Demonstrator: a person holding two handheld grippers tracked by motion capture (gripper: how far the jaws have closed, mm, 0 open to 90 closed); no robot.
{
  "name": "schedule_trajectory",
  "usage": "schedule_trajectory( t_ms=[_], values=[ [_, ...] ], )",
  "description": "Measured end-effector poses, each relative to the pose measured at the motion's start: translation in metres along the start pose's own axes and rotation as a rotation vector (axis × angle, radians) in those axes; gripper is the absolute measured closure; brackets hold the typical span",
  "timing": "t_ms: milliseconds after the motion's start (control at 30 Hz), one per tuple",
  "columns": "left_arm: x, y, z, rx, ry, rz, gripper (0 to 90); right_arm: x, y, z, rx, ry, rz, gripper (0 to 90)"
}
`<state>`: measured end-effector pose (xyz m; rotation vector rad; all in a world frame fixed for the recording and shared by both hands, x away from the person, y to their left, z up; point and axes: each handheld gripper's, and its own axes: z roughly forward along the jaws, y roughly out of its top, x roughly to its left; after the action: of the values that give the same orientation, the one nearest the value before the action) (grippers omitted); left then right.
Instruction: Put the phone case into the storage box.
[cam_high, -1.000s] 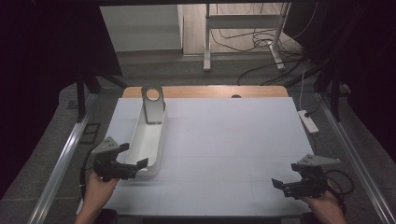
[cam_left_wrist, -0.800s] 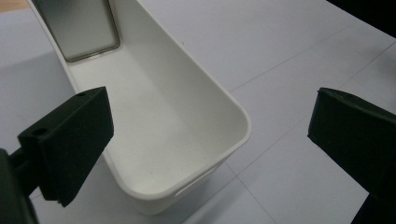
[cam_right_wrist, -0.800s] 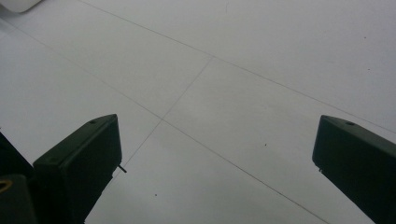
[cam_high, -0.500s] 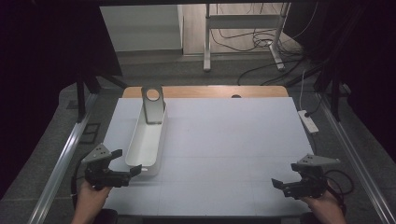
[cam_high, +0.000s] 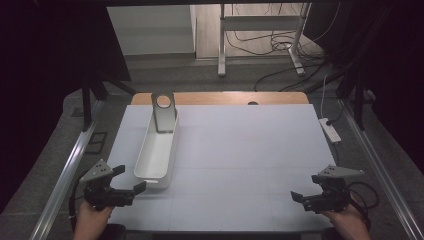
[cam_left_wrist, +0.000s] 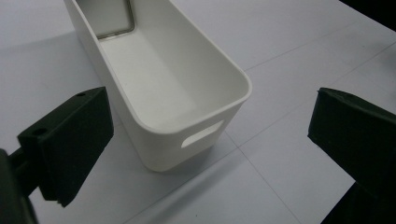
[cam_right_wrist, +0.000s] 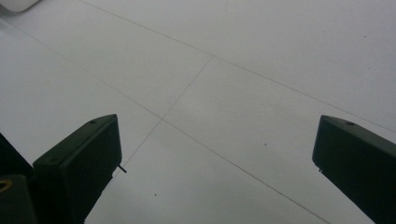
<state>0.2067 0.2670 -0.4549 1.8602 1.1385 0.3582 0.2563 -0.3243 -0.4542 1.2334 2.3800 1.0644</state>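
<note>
A long white bin (cam_high: 156, 150) lies lengthwise on the left part of the white table (cam_high: 240, 150). A grey metal plate with a round hole (cam_high: 164, 111) leans upright in the bin's far end. My left gripper (cam_high: 131, 178) is open just in front and left of the bin's near end, apart from it. In the left gripper view the bin (cam_left_wrist: 177, 84) stands beyond the wide-open jaws (cam_left_wrist: 212, 121), with its handle slot facing me and the plate's foot (cam_left_wrist: 112, 18) at the top. My right gripper (cam_high: 305, 187) hovers open over bare table at the front right (cam_right_wrist: 217, 149), holding nothing.
A white power strip (cam_high: 330, 130) lies off the table's right edge. Metal rails (cam_high: 70, 170) run along both sides. A wooden strip (cam_high: 225, 98) borders the table's back. Cables and a stand's legs (cam_high: 260, 45) are on the floor beyond.
My left gripper has drawn back from the bin's near end toward the front left corner. The bin, the plate and my right gripper have stayed put.
</note>
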Motion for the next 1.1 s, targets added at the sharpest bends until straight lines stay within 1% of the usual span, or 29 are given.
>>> schedule_trajectory(
  t_ms=[333, 767, 1100],
  values=[
    [-0.004, -0.009, -0.005, 0.011, 0.016, 0.001, 0.7, 0.0, 0.0, 0.0, 0.002, -0.001, 0.003, 1.6],
    [-0.01, -0.018, -0.009, 0.024, 0.054, 0.007, 0.4, 0.0, 0.0, 0.0, 0.002, -0.003, 0.004, 1.4],
    [-0.013, -0.024, -0.007, 0.058, 0.069, 0.007, 0.3, 0.0, 0.0, 0.0, 0.002, -0.004, 0.005, 1.4]
  ],
)
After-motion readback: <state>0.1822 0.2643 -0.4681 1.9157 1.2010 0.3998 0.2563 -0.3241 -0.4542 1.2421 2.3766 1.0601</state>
